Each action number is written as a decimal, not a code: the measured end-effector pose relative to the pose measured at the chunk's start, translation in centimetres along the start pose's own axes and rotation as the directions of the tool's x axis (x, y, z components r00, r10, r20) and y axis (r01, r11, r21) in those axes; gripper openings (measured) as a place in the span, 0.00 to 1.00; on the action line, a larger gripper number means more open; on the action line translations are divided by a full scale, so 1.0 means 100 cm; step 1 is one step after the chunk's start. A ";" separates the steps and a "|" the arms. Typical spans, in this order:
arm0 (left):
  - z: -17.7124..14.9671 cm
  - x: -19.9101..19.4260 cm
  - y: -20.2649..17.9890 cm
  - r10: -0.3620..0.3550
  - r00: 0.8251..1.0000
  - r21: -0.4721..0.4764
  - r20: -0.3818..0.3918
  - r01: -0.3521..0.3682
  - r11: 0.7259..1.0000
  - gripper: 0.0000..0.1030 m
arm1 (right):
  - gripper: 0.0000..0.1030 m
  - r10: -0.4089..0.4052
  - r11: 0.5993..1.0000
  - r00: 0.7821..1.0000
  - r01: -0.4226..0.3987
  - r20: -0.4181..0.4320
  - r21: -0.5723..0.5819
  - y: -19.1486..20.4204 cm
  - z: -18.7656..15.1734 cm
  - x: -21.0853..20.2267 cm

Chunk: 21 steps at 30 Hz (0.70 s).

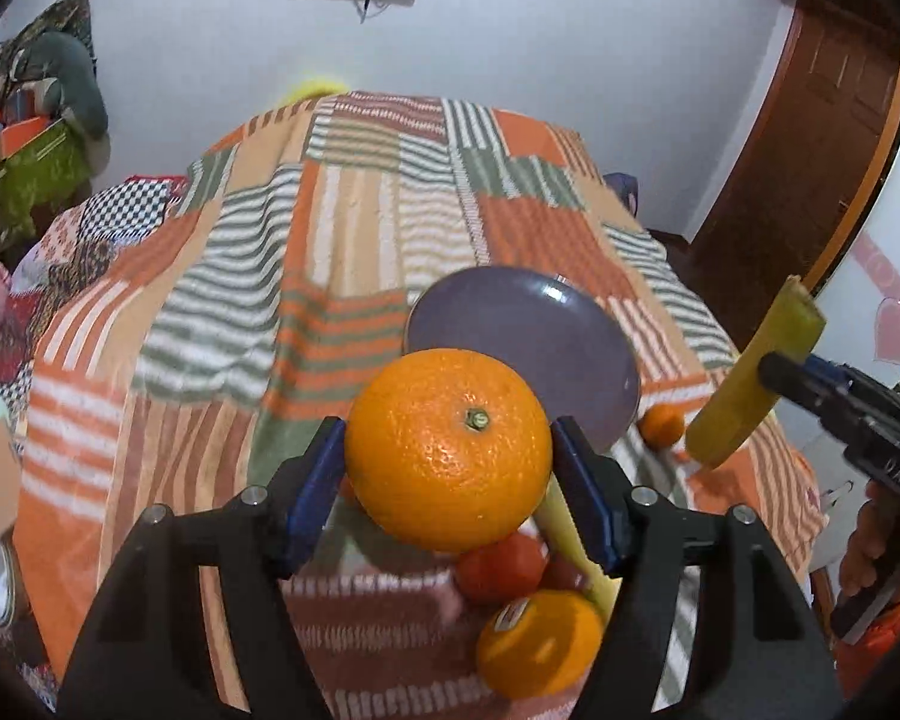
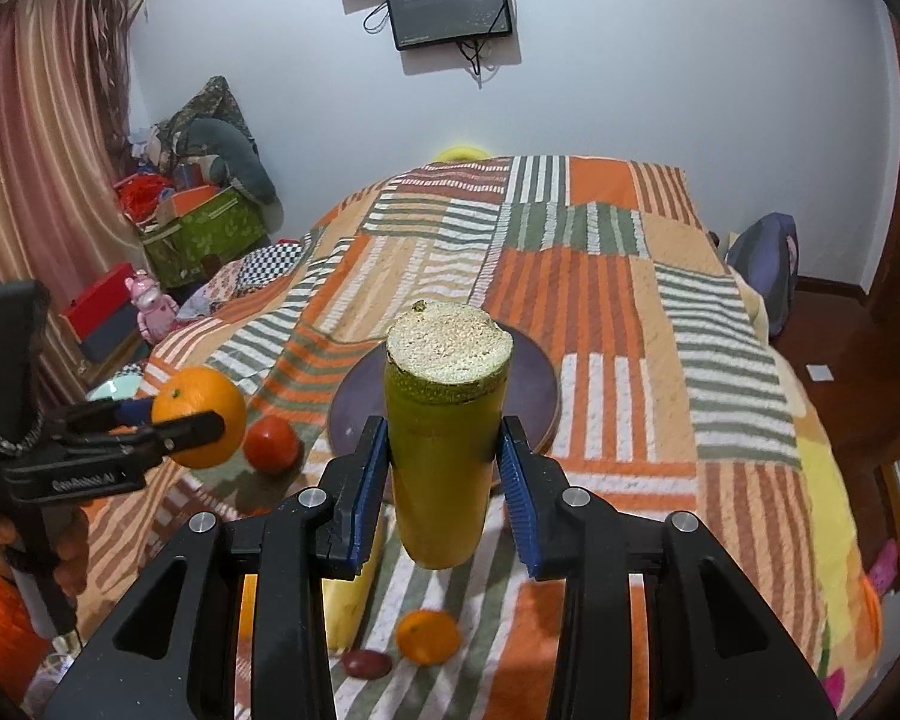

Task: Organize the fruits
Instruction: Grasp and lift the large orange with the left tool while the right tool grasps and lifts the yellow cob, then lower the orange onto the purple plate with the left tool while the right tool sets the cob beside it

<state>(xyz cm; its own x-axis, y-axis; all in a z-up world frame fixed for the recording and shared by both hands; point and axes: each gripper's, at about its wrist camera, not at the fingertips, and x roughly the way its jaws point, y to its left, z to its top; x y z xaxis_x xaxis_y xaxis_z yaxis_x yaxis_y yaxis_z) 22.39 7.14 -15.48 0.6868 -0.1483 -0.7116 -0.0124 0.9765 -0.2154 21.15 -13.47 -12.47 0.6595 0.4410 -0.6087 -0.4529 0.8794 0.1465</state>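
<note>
My left gripper (image 1: 448,450) is shut on a large orange (image 1: 448,450) and holds it above the bed, just in front of the purple plate (image 1: 528,330). My right gripper (image 2: 444,462) is shut on a yellow-green cut stalk (image 2: 444,420), held upright above the near edge of the plate (image 2: 540,396). In the left wrist view the stalk (image 1: 744,402) and right gripper (image 1: 810,384) are at the right. In the right wrist view the left gripper (image 2: 168,420) with the orange (image 2: 201,414) is at the left.
On the striped blanket (image 1: 330,240) lie a tomato (image 1: 498,564), a stickered orange (image 1: 540,642), a small tangerine (image 1: 663,423) and another yellow stalk (image 1: 576,546). A dark red fruit (image 2: 366,663) lies near a tangerine (image 2: 427,636). Boxes (image 2: 204,234) clutter the left.
</note>
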 end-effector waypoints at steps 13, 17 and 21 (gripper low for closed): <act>0.029 0.064 -0.018 -0.006 0.997 0.074 -0.073 0.012 0.997 0.66 | 0.33 0.006 1.000 0.996 -0.007 -0.087 -0.018 -0.013 0.017 0.043; 0.032 0.089 -0.019 0.000 0.993 0.082 -0.120 0.009 0.997 0.66 | 0.33 0.014 1.000 0.992 -0.015 -0.122 -0.007 -0.015 0.021 0.062; 0.035 0.110 -0.024 0.018 0.988 0.112 -0.156 0.000 0.994 0.66 | 0.33 0.024 1.000 0.986 -0.026 -0.162 -0.010 -0.015 0.025 0.082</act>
<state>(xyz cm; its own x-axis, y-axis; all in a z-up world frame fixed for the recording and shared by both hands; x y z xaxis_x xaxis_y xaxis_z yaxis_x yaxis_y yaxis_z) 32.54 3.76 -20.42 0.5647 -0.1533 -0.8110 0.0690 0.9879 -0.1387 28.78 -10.74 -15.70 0.5424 0.4274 -0.7233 -0.4762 0.8657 0.1544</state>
